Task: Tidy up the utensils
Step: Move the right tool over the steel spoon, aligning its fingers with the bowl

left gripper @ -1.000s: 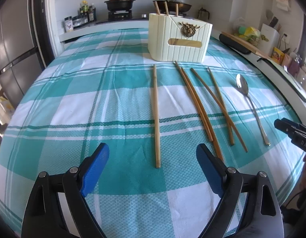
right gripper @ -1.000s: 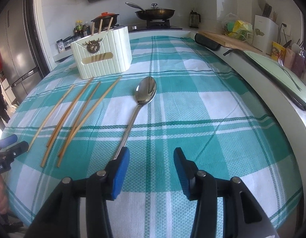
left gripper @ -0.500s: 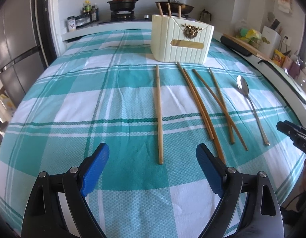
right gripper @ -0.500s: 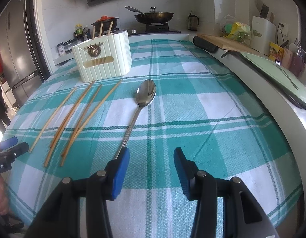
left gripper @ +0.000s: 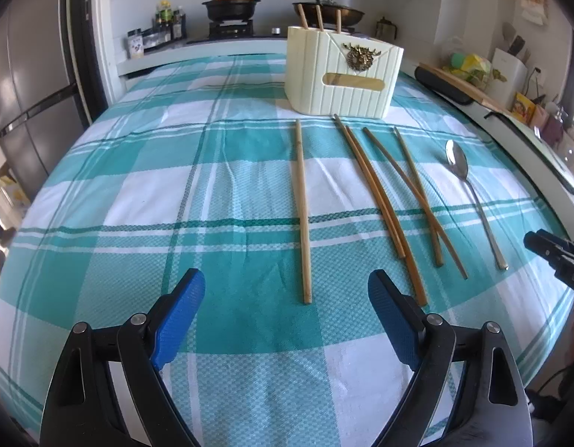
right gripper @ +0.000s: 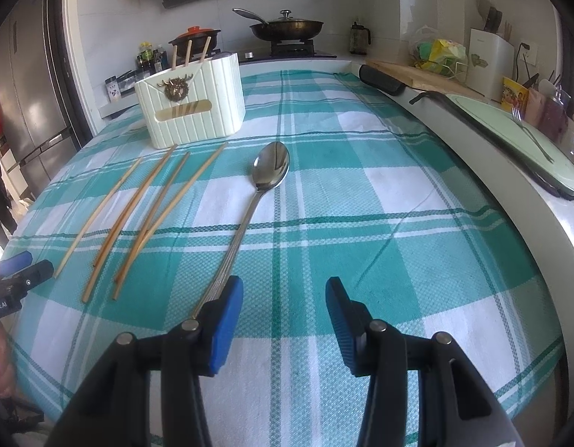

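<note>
Several wooden chopsticks (left gripper: 383,197) lie side by side on the teal checked tablecloth, one chopstick (left gripper: 303,208) apart at the left. A metal spoon (left gripper: 473,197) lies to their right. A cream utensil holder (left gripper: 342,70) stands behind them with three chopsticks upright in it. My left gripper (left gripper: 287,313) is open and empty, just short of the single chopstick's near end. My right gripper (right gripper: 285,316) is open and empty; the spoon (right gripper: 257,201) handle ends at its left finger (right gripper: 223,327). The holder (right gripper: 192,100) and chopsticks (right gripper: 149,216) show at its left.
The table's right edge borders a white counter with a cutting board (right gripper: 409,74), a green tray (right gripper: 517,138) holding a fork, and jars. A stove with a pan (right gripper: 287,28) and a pot (left gripper: 231,5) stands at the back. A fridge (left gripper: 22,85) stands left.
Both grippers have drawn back slightly and risen, so the holder and utensils sit lower and a bit farther in view. Nothing was grasped or moved.
</note>
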Tool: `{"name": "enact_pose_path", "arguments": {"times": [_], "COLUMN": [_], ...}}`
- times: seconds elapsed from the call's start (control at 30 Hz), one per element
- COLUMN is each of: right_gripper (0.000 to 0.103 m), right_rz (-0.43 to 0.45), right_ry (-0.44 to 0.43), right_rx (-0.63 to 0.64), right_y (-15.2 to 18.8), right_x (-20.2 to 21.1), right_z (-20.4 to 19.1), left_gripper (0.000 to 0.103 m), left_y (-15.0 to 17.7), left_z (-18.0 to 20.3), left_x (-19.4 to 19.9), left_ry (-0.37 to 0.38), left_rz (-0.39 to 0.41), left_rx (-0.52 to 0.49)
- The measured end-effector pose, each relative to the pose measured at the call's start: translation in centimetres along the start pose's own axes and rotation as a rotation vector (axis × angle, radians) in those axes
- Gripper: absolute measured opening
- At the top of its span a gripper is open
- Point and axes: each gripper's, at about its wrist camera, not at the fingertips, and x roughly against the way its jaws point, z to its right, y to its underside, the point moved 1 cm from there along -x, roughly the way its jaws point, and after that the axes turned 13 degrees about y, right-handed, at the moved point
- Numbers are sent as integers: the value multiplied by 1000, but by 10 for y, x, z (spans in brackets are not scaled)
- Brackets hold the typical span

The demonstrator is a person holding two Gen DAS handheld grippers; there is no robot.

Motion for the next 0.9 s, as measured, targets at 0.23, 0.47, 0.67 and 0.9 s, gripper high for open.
{"name": "enact_pose_path", "arguments": {"times": [0.23,0.47,0.67,0.9], "right_gripper": [47,48,62,62], "right_rz": [7,-16,-42,-31], "right_ry": [2,16,47,50], "right_rx": [7,13,-6,35], "right_y": [0,-1,-4,-27], "right_x": [3,-3,-7,-9], "right_z": [-3,-6,-2,-14], "left_gripper": [90,90,90,92], "left_y": [-1,-4,-19,-54], "left_z": [-4,-10,-20,-33], "left_x": [2,0,-4,-29], "left_ry": [-3,-10,27,66], "left_rz": [2,-3,-13,-93], "left_rx": [5,11,38,36]}}
